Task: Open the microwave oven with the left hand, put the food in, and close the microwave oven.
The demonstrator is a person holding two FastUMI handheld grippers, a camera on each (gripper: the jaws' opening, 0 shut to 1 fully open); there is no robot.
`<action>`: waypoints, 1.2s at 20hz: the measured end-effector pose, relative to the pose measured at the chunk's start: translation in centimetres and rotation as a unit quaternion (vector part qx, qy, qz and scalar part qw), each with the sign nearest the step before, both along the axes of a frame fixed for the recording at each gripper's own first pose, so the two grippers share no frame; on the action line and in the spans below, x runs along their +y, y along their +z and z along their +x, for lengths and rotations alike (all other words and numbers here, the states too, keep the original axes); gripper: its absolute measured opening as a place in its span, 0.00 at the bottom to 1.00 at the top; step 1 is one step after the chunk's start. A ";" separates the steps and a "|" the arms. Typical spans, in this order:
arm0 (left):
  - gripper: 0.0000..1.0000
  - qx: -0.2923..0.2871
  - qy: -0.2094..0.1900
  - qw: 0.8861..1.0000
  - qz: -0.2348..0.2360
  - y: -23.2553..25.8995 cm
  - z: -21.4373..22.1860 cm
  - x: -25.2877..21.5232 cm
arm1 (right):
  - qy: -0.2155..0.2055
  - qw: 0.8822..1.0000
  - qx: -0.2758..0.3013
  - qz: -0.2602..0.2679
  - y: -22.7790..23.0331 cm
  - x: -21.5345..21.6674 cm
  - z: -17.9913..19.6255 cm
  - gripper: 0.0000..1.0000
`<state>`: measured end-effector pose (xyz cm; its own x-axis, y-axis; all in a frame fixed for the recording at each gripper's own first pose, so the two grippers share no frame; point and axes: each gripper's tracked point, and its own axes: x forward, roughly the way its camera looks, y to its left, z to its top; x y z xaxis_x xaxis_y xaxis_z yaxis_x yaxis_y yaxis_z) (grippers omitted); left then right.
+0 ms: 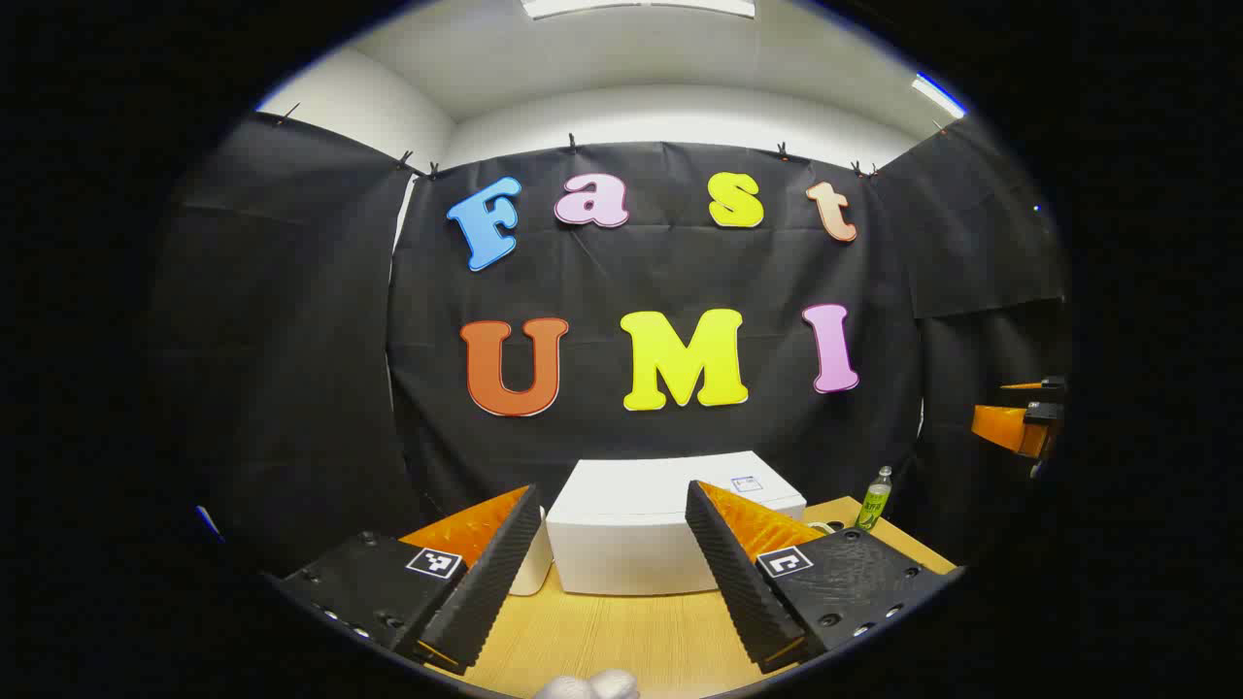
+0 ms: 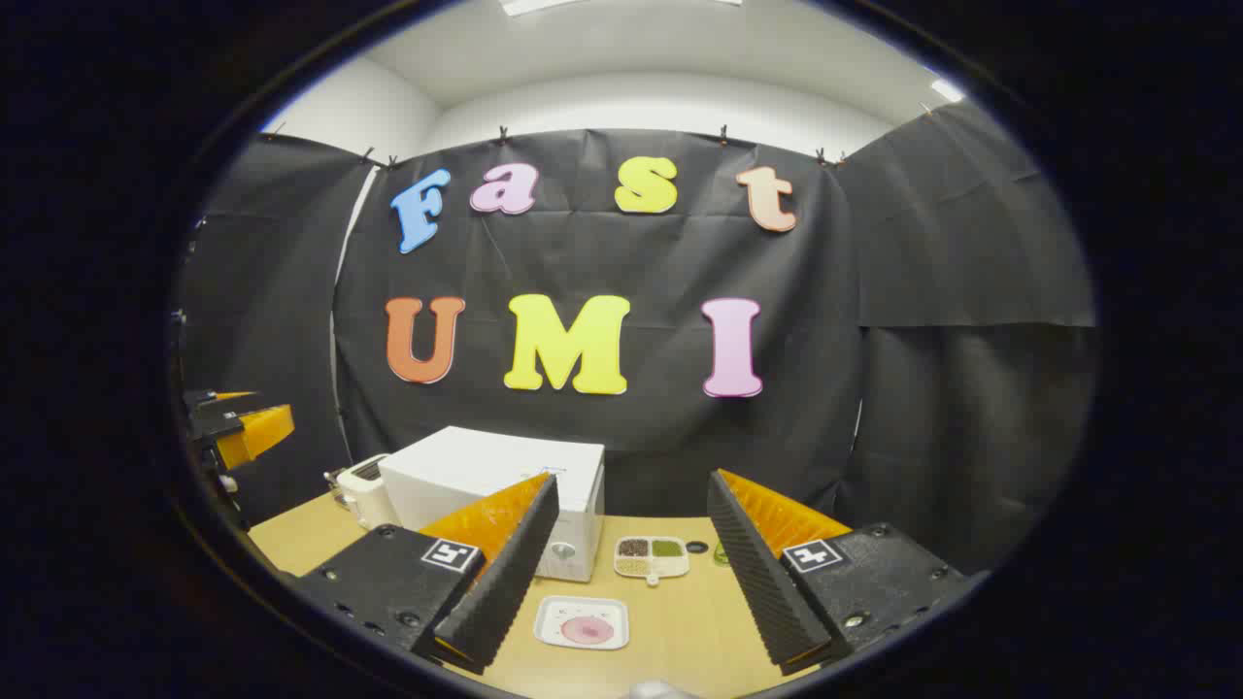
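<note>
A white microwave oven (image 1: 660,529) stands on the wooden table with its door closed, straight ahead between my left gripper's fingers. My left gripper (image 1: 612,534) is open, held above the table and short of the oven. In the right gripper view the microwave oven (image 2: 505,485) sits left of centre. A white square plate with pink food (image 2: 583,621) lies on the table in front, below my open right gripper (image 2: 631,524). The left gripper (image 2: 243,427) shows at the far left edge there, and the right gripper (image 1: 1020,422) at the far right of the left gripper view.
A white toaster (image 2: 361,490) stands left of the oven. A divided dish of grains (image 2: 651,558) lies right of it, with a small dark disc (image 2: 697,547) beyond. A green bottle (image 1: 874,497) stands at the table's right. Black cloth walls enclose the wooden table (image 1: 621,641).
</note>
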<state>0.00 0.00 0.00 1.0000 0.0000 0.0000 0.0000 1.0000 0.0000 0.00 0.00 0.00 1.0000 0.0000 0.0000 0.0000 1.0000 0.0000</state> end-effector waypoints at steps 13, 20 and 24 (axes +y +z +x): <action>0.94 0.002 -0.001 1.000 0.007 -0.6 1.1 -0.6 | 0.001 1.000 0.002 0.002 -0.2 -0.3 0.7 0.99; 0.94 0.007 -0.050 0.999 -0.016 -5.3 3.8 -5.5 | -0.012 1.000 0.010 -0.005 -0.1 -2.2 0.7 0.99; 0.95 0.025 -0.079 0.996 -0.014 -10.2 7.0 -10.1 | -0.033 0.999 0.021 -0.008 -0.3 -4.7 0.1 0.99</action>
<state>6.95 -10.13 -10.21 0.9862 -0.1590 -0.0471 0.1576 0.9870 -0.0325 0.10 -4.72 -0.30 0.9970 -0.0657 -0.0417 0.0650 0.9977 -0.0175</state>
